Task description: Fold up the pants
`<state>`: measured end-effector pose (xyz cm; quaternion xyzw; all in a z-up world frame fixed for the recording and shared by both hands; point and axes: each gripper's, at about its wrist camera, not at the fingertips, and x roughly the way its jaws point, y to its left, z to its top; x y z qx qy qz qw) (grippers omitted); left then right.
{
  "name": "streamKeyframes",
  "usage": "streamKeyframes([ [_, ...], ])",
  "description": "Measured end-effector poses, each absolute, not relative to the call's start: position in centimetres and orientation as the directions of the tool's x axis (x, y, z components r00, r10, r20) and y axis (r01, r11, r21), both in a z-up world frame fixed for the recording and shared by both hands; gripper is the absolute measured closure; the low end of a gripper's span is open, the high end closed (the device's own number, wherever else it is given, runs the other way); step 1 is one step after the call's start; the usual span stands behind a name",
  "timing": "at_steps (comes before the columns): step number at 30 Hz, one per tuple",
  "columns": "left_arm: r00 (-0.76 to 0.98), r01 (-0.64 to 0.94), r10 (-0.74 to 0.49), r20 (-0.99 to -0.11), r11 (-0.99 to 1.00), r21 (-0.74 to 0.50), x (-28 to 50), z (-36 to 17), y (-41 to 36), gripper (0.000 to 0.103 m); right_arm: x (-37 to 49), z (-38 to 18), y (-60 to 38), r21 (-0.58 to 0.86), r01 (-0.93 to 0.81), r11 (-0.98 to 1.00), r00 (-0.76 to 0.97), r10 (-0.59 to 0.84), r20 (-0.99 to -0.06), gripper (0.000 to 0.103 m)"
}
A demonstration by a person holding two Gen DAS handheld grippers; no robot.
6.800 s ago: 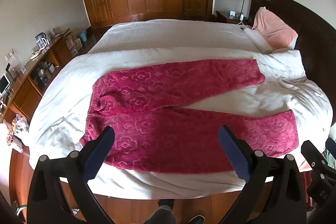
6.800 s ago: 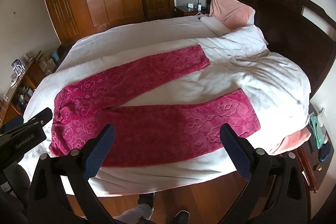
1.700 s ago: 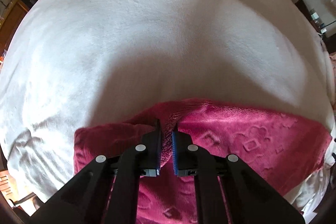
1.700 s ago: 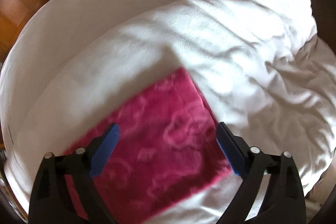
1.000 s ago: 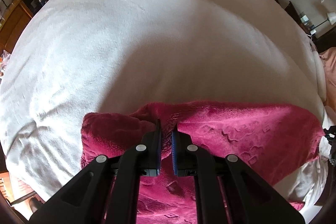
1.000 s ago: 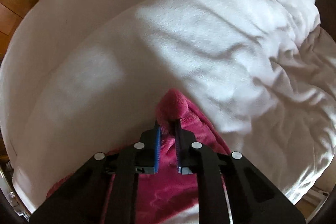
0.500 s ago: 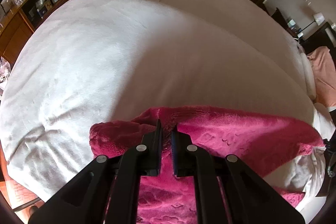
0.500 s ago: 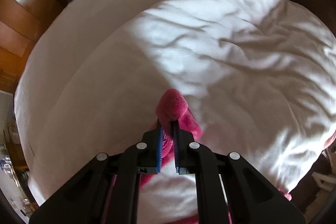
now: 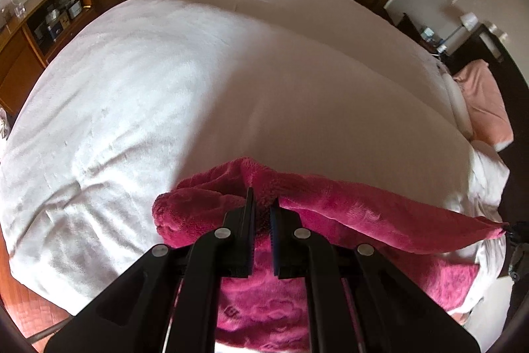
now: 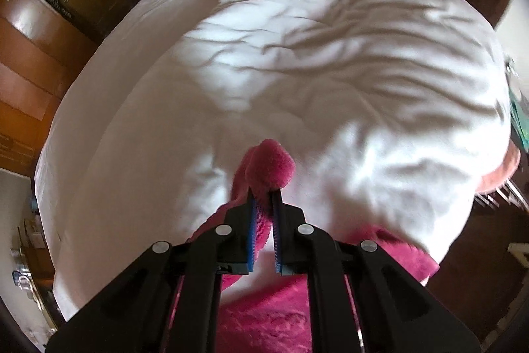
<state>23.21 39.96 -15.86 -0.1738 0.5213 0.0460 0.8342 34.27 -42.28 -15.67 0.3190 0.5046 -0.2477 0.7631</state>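
The magenta fleece pants lie on the white bed cover. My left gripper is shut on the pants at the waist end and holds that edge raised; the far leg stretches taut to the right, above the near leg. My right gripper is shut on the cuff end of the pants, a bunch of fleece sticking out past the fingertips, lifted above the cover. The near leg lies below it.
The white bed cover spreads wide ahead, wrinkled on the right side. A pink pillow and dark headboard are at the right. A wooden desk with clutter stands left. Wardrobe doors stand beyond the bed.
Both grippers have risen and drawn back towards me with the far leg of the pants, lifting it off the cover. More room shows around the bed.
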Motion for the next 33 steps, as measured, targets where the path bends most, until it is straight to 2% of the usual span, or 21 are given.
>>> streamKeyframes([
  [11, 0.430, -0.156, -0.109, -0.896, 0.969, -0.193, 14.0, -17.2, 39.6, 0.097, 23.1, -17.5, -42.3, 0.240, 0.769, 0.593, 0.350, -0.077, -0.933, 0.095],
  [19, 0.352, -0.082, -0.095, -0.931, 0.988, -0.131, 9.0, -21.3, 38.1, 0.097, 16.9, -21.2, -42.6, 0.208, 0.804, 0.557, 0.306, -0.088, -0.948, 0.096],
  [25, 0.313, -0.056, -0.040, -0.949, 0.997, -0.061, 6.9, -24.0, 36.7, 0.097, 14.5, -24.3, -43.4, 0.223, 0.808, 0.546, 0.304, -0.063, -0.950, 0.097],
  [33, 0.246, -0.109, 0.028, -0.969, 0.994, 0.001, 4.9, -27.3, 34.8, 0.096, 13.6, -27.3, -44.8, 0.242, 0.779, 0.578, 0.300, -0.004, -0.954, 0.097],
])
